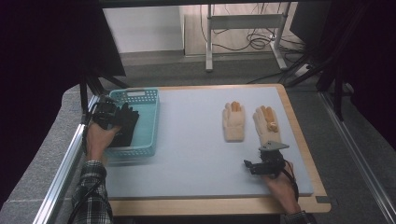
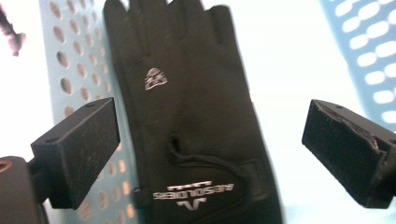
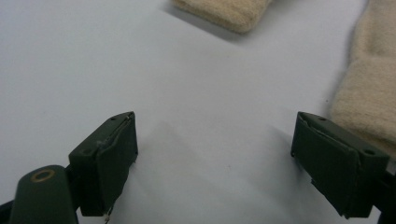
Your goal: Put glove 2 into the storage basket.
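Black glove [image 2: 187, 116] (cuff reads "RESOLDIES")

Grey carpet floor [image 1: 154, 70], white wall [image 1: 144, 28]; metal desk frame [image 1: 243, 21], tangled cables [image 1: 257, 42], dark curtains [image 1: 42, 56]

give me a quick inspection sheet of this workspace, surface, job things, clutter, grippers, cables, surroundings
surface: pale grey mat on a wood-edged table, flat and bare between the items
job's things: black glove lying in the teal perforated basket at the left; two beige gloves, one left of the other, flat on the mat at the right
clutter: nothing seen
grippers: left gripper open over the black glove, pads not touching it; right gripper open, low over bare mat beside the beige gloves
cables: loose cables on the floor beyond the table; a cable at each gripper
surroundings: metal desk frame behind, dark curtains at both sides
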The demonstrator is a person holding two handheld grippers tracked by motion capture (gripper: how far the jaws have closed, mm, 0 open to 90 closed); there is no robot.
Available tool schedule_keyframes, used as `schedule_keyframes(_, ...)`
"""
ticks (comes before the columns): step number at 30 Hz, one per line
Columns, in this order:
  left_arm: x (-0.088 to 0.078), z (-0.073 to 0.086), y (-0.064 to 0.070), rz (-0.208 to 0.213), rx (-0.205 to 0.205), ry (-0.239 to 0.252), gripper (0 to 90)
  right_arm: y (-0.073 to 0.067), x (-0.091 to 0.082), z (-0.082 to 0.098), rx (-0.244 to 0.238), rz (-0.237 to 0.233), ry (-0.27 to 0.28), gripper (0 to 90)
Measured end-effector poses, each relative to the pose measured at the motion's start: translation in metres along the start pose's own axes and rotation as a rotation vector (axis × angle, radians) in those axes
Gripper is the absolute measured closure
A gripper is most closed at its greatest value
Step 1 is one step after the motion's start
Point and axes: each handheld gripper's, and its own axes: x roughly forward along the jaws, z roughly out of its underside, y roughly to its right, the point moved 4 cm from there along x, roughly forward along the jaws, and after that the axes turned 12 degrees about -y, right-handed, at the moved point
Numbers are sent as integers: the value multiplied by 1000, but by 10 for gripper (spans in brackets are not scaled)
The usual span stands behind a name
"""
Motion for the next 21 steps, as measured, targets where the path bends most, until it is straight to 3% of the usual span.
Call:
schedule_keyframes(7,-19,7,18,63,35,115,20,0,0,0,1,-1,-1,140)
schedule_keyframes(11,-32,12,36,98,75,191,13,0,0,0,2,-2,-1,140)
schedule_keyframes(21,-50,27,91,79,227,285,0,0,0,0,3,-2,-2,140)
